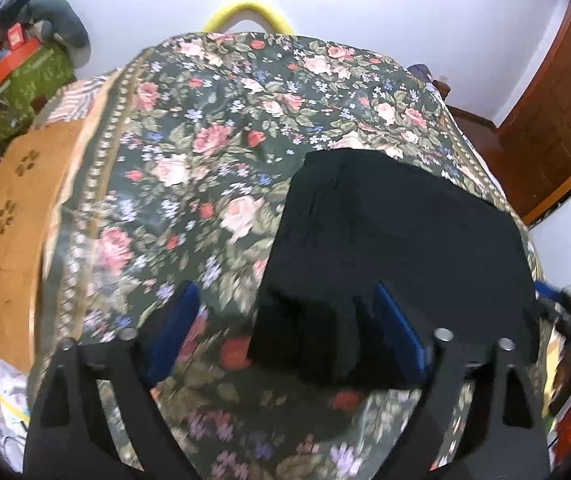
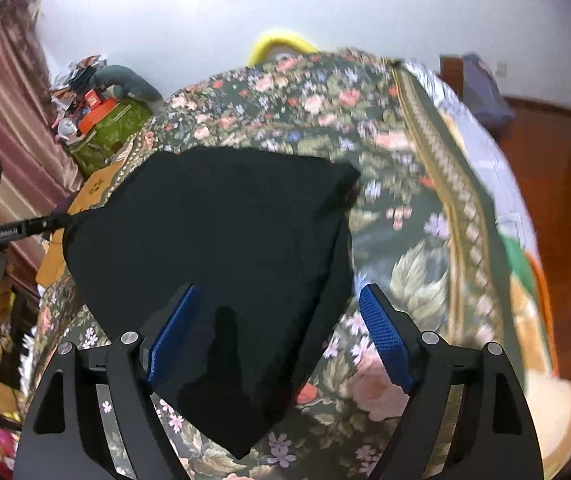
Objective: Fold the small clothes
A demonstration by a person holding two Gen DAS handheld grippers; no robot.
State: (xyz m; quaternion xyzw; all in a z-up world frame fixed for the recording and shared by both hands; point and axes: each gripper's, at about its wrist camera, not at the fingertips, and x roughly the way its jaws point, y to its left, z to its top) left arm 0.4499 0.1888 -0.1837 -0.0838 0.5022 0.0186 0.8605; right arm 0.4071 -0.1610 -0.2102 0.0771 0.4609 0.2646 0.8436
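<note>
A black garment (image 1: 397, 240) lies folded on the floral bedspread (image 1: 189, 152). In the left wrist view my left gripper (image 1: 285, 312) is open, its blue pads wide apart over the garment's near left corner, not holding it. In the right wrist view the same garment (image 2: 221, 240) lies under my right gripper (image 2: 279, 320), which is open with its blue pads astride the garment's near right corner. The left gripper shows at the left edge of the right wrist view (image 2: 17, 230), by the garment's left edge.
A wooden bed frame (image 1: 9, 216) runs along the left side. A green box with clutter (image 1: 25, 80) stands beyond it. A yellow curved bar (image 1: 249, 10) rises behind the bed. A wooden door (image 1: 557, 112) is at the right. A striped curtain (image 2: 1, 120) hangs at left.
</note>
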